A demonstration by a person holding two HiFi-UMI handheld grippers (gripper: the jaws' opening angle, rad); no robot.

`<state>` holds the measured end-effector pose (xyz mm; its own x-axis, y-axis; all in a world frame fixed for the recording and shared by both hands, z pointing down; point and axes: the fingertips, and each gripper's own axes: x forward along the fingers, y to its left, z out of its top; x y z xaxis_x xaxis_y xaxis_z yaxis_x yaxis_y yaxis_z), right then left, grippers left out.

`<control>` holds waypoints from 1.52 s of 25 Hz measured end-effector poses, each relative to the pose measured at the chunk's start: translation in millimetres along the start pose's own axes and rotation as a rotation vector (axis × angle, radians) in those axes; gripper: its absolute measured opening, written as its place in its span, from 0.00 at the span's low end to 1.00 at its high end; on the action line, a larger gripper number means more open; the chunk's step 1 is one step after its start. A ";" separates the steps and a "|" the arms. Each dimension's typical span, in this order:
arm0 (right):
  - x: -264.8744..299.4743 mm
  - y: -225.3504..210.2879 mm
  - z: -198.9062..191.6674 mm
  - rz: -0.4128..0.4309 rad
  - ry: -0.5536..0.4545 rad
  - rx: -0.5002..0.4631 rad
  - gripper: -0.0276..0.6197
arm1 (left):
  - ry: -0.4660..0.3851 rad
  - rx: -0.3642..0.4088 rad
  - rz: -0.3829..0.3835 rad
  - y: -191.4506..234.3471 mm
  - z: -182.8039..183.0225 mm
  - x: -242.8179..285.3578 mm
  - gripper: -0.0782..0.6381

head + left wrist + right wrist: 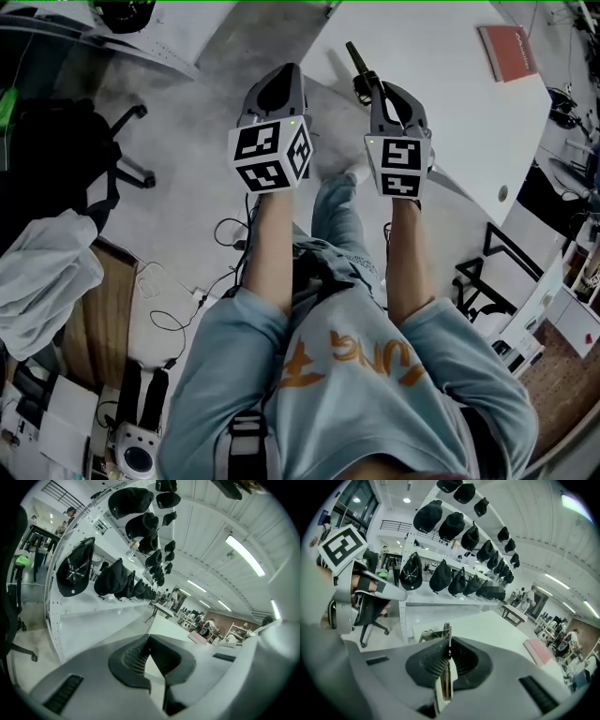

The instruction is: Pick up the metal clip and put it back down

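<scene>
While the left gripper [279, 77] at its 9 o'clock is closed empty, the right gripper [380, 90] pinches the clip [359, 64] over the table [441, 103] edge, a book [507, 52] at 2 o'clock.

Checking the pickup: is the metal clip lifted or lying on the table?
Lifted. The right gripper is shut on the metal clip, which pokes out past the jaws, held off the white table.

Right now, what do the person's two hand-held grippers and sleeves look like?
Both are grey moulded shells: the left hand-held gripper and the right hand-held gripper, each carrying a cube of black-and-white square markers and dark ribbed pads. The light blue top has orange lettering and sleeves ending near the elbows.
</scene>
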<state>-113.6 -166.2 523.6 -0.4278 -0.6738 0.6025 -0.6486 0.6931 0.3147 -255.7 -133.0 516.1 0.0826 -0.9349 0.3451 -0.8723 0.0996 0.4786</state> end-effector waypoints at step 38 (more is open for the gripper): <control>-182.0 -231.2 -145.6 -0.523 0.006 0.528 0.09 | 0.242 0.386 -0.627 -325.1 -67.8 77.3 0.14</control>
<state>205.9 -166.5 447.9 0.0226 -0.8797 0.4750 -0.9836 0.0654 0.1679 67.0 -214.6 441.8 0.6805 -0.6724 0.2913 -0.7305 -0.5909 0.3425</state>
